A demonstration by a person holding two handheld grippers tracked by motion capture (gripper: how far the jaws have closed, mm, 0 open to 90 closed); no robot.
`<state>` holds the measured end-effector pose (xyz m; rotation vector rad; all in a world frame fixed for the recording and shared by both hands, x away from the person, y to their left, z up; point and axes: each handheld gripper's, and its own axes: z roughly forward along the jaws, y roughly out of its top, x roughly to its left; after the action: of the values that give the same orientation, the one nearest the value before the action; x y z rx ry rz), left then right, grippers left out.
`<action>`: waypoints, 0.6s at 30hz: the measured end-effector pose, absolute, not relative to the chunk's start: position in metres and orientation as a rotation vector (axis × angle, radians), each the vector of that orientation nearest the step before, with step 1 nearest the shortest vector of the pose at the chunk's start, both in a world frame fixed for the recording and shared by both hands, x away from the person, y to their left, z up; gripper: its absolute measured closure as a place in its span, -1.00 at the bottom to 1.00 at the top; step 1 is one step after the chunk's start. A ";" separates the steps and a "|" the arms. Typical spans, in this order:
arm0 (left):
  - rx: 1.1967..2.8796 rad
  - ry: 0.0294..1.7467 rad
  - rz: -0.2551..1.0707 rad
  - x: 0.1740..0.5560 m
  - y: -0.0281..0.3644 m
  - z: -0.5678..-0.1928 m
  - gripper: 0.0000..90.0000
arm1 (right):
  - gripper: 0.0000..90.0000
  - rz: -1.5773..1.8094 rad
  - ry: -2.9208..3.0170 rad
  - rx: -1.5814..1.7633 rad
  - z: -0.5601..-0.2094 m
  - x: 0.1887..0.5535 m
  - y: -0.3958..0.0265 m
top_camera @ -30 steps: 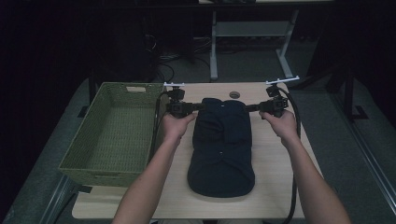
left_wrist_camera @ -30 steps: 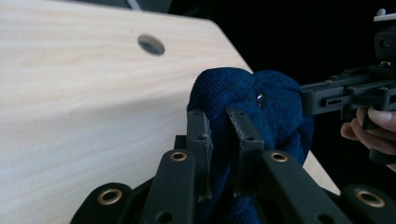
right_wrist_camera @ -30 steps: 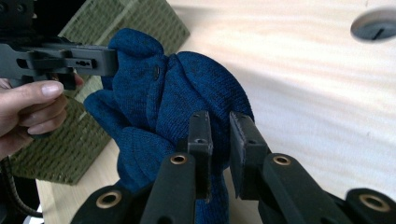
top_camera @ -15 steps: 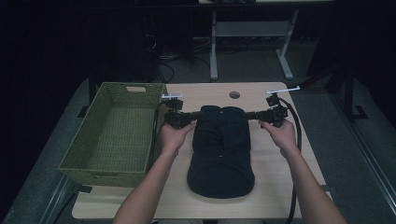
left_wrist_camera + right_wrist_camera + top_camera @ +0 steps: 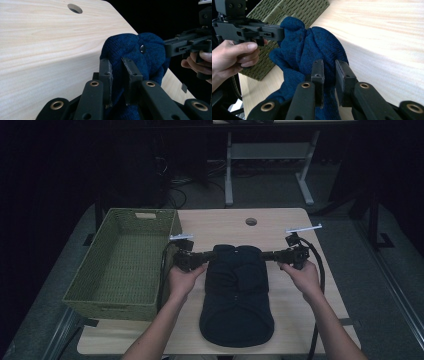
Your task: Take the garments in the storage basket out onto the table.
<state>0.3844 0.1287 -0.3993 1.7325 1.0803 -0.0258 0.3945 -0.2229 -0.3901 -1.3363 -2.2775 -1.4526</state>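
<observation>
Both your hands have drawn the garment's far edge back toward you since a second ago. Your left gripper [image 5: 200,256] and right gripper [image 5: 274,255] each clamp a top corner of the dark blue knitted sweater [image 5: 236,295], folded mid-table. Beside your left hand, the green woven basket [image 5: 100,290] holds nothing. Bare pale wooden tabletop [image 5: 220,225] lies beyond, around its round hole [image 5: 251,222].

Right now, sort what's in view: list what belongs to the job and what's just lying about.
In the job:
- dark blue knitted garment
- left hand-held gripper, pinching it
- right hand-held gripper, pinching it
- green woven basket, possibly

Lying about:
- table with its cable hole
- desk frame behind
</observation>
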 end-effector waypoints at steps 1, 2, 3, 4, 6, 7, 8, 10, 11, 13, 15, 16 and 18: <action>1.735 1.078 -0.026 0.382 0.129 -0.400 0.75 | 0.72 -1.454 -2.275 -1.335 -0.391 0.392 -0.223; 1.740 1.073 -0.029 0.380 0.130 -0.400 0.75 | 0.72 -1.456 -2.264 -1.332 -0.392 0.390 -0.223; 1.739 1.070 -0.028 0.378 0.130 -0.401 0.75 | 0.72 -1.457 -2.267 -1.330 -0.393 0.388 -0.223; 1.740 1.065 -0.028 0.376 0.131 -0.401 0.75 | 0.72 -1.455 -2.268 -1.322 -0.393 0.386 -0.223; 1.741 1.061 -0.024 0.371 0.132 -0.401 0.75 | 0.72 -1.461 -2.270 -1.317 -0.393 0.382 -0.223; 1.745 1.057 -0.020 0.370 0.133 -0.401 0.75 | 0.72 -1.461 -2.277 -1.310 -0.393 0.379 -0.222; 1.743 1.058 -0.023 0.368 0.133 -0.401 0.75 | 0.71 -1.464 -2.277 -1.306 -0.393 0.377 -0.222; 1.747 1.054 -0.023 0.364 0.134 -0.401 0.75 | 0.72 -1.469 -2.282 -1.293 -0.393 0.372 -0.221; 1.746 1.056 -0.024 0.362 0.134 -0.401 0.74 | 0.72 -1.474 -2.278 -1.286 -0.393 0.370 -0.221; 1.750 1.047 -0.030 0.358 0.136 -0.402 0.75 | 0.71 -1.469 -2.282 -1.276 -0.393 0.366 -0.221; 1.750 1.038 -0.040 0.352 0.137 -0.403 0.74 | 0.71 -1.474 -2.279 -1.260 -0.394 0.361 -0.221; 1.754 1.035 -0.043 0.349 0.138 -0.404 0.74 | 0.71 -1.467 -2.274 -1.261 -0.394 0.359 -0.221; 1.749 1.033 -0.058 0.343 0.140 -0.407 0.74 | 0.71 -1.464 -2.279 -1.249 -0.395 0.355 -0.221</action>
<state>0.3432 0.1399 -0.4067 1.7488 1.0335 -0.0578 0.3545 -0.2212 -0.3948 -1.2489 -2.2794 -1.4638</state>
